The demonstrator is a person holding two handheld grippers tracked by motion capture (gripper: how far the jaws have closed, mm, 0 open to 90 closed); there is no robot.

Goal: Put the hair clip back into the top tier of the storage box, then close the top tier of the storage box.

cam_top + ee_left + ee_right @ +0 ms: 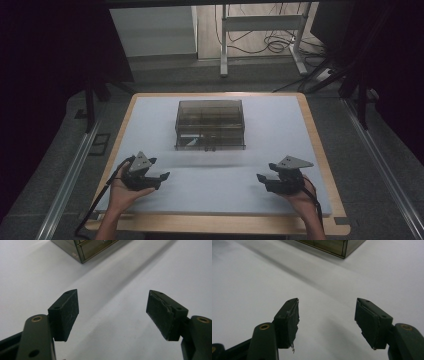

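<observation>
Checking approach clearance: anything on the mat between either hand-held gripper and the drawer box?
Nothing visible. Bare white mat lies between the left hand-held gripper, the right hand-held gripper and the smoky clear drawer box. Both are open, holding nothing.

Smoky brown see-through drawer box [210, 125], plain white surface [280, 130] with a pale wood rim, black left gripper [161, 180] and black right gripper [261, 181].

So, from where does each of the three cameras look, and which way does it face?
High view: above the table's near side, facing forward and down on the drawer box; forearms, left hand-held gripper, right hand-held gripper.
Left gripper view: rides on the left hand-held gripper, facing the white mat; open jaws.
Right gripper view: rides on the right hand-held gripper; open jaws.
Shared: the drawer box's corner.
</observation>
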